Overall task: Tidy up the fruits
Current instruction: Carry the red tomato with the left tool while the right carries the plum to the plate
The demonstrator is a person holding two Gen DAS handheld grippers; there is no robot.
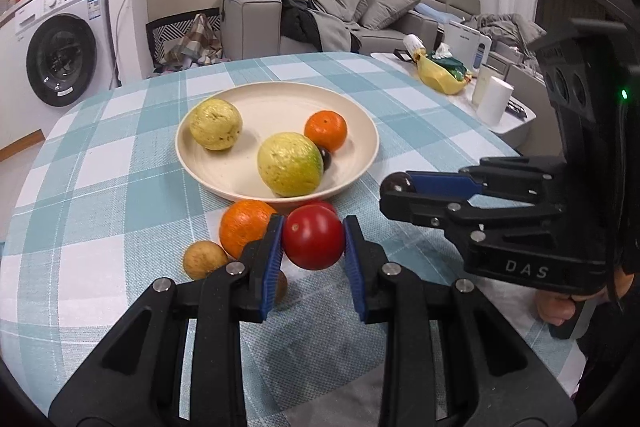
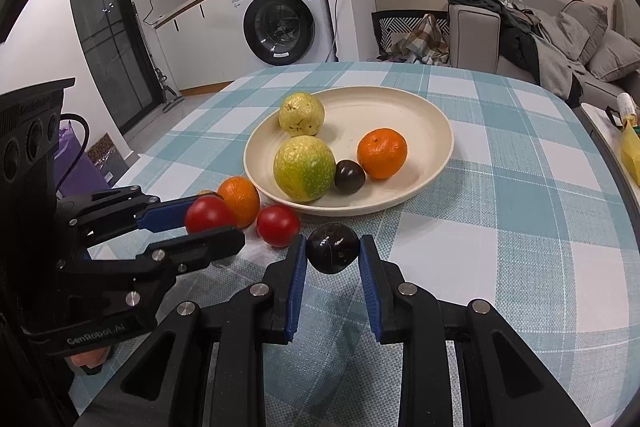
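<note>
**Holding one fruit in each gripper, short of the plate**

Gripping a red tomato [image 1: 313, 237] in my left gripper [image 1: 313, 247], I have its blue pads pinching the fruit at its widest sides, so it should not roll out. My right gripper [image 2: 333, 251] has its jaws pinched on a dark plum [image 2: 332, 247] the same way.

Both fruits sit just short of the cream plate [image 2: 432, 115], which already carries two guavas, an orange and another plum; I judge that is where mine belong. A second tomato [image 2: 278, 225], an orange [image 2: 240, 201] and a small brown fruit [image 1: 205, 259] wait on the checked bench [image 2: 520, 207], bunched near the plate's rim, presumably next.
</note>
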